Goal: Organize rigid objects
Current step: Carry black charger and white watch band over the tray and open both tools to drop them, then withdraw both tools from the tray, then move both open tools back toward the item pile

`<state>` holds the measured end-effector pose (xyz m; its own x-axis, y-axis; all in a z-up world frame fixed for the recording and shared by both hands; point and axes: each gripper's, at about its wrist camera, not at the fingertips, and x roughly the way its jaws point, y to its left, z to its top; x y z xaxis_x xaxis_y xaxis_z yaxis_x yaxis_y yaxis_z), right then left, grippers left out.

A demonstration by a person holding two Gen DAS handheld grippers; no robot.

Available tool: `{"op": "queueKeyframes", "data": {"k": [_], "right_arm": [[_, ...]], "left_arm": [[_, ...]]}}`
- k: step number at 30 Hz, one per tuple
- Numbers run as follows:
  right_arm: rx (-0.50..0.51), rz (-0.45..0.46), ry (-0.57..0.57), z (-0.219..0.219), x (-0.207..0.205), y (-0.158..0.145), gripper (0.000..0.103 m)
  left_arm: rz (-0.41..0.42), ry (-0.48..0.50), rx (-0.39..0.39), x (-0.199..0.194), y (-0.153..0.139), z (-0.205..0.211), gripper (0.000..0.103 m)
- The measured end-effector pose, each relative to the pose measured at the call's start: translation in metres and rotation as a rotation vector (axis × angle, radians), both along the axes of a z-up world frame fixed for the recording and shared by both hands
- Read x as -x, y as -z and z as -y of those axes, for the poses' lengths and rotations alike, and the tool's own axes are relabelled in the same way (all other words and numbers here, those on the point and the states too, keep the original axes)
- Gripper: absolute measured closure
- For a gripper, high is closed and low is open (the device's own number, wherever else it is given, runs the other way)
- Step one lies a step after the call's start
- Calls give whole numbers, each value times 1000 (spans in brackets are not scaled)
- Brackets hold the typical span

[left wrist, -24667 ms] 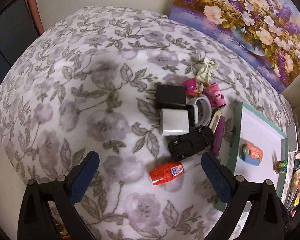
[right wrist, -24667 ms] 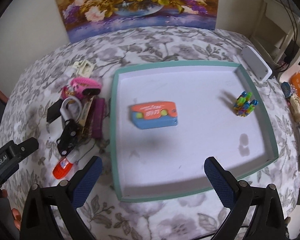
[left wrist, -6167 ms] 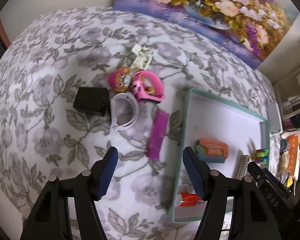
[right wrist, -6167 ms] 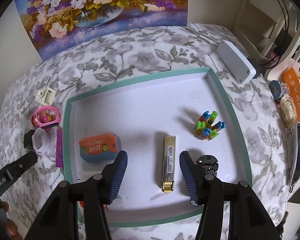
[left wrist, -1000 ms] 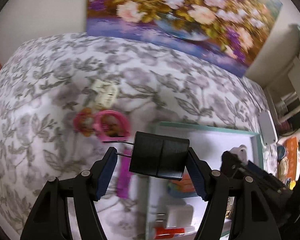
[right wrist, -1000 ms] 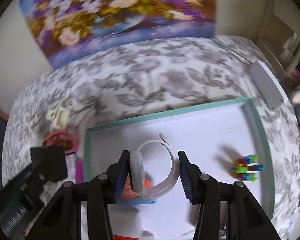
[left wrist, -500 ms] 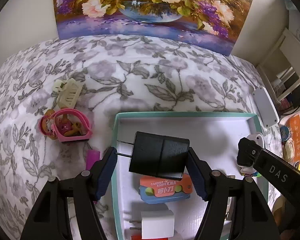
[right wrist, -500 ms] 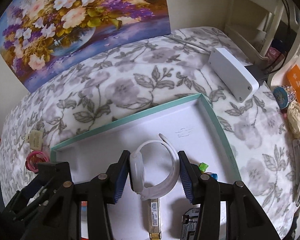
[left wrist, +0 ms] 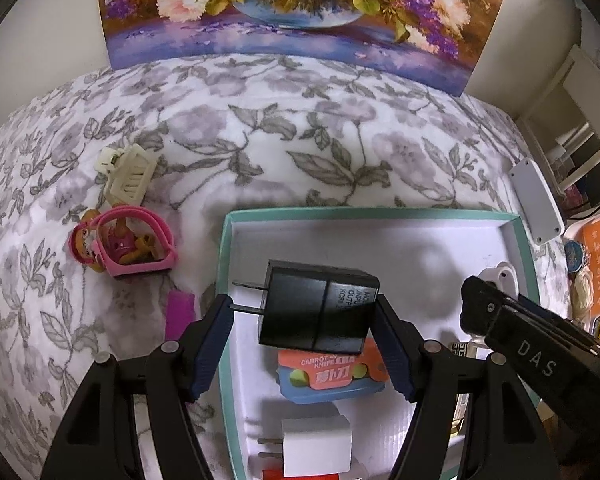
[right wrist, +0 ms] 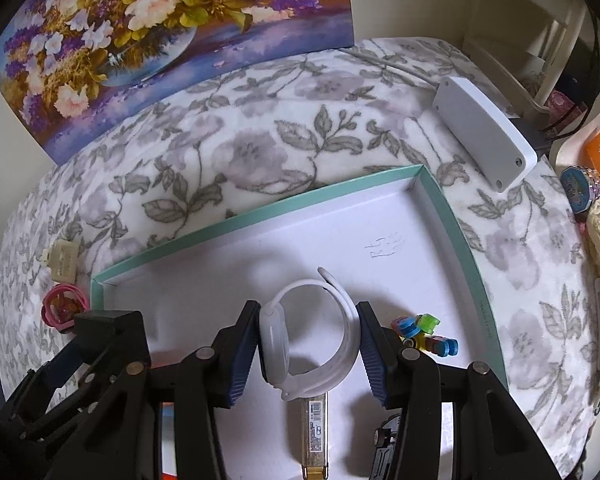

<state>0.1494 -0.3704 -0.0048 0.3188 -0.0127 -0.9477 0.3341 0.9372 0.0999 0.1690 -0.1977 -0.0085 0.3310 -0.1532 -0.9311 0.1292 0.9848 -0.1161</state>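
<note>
Your left gripper (left wrist: 304, 334) is pinching a boxy matte-black plastic wall charger (left wrist: 318, 311) with two metal prongs, held over the shallow teal-rimmed white cardboard tray (left wrist: 380, 213). Its tiny white print is too small to read properly. Your right gripper (right wrist: 308, 354) is clamped on a smooth white rubbery watch band (right wrist: 312, 340) curled into a loop, also above the tray. Under the charger sits an orange-and-blue plastic toy (left wrist: 332, 376) labelled "CARROT KNIFE", next to a glossy white cube charger (left wrist: 316, 446). The surface has a fuzzy grey floral cloth (left wrist: 300, 128).
</note>
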Motion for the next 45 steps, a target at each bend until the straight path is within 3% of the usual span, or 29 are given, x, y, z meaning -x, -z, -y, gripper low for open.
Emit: {"op": "queueKeyframes", "data": {"k": [6,10,13,16,19,21,23,24,27,38,45], "right_arm": [[-2,12,2,0,-1,-8,41],[19,38,-3,-3,-1,-21,37],[46,59,-3,-5,-1,-33,26],[79,94,-6,-7,1,-46,25],[105,126,-4,-10,1,-60,14],[126,147,-7,-13,2,-68,13],[144,160,-17,-16,2,-74,13],[151,165,-21,-17,2,-77,12],[163,164,-30,-21,2,-78,0],[164,132,-100,-56,-5,-68,0],[106,125,-184,-96,-10,-59,0]], "left_arm": [[-14,8,-1,0,-4,-1,23],[-6,2,9,-2,-15,-4,23],[13,-10,-13,-2,-26,-8,22],[28,-31,-32,-2,-35,-15,22],[36,-55,-43,-3,-42,-25,22],[52,-70,-48,-3,-48,-32,22],[68,-83,-58,-3,-53,-38,16],[75,-89,-63,-4,-55,-41,6],[102,-116,-80,-5,-61,-54,4],[113,-244,-107,-14,-71,-128,3],[89,-388,-108,-9,-69,-193,3]]}}
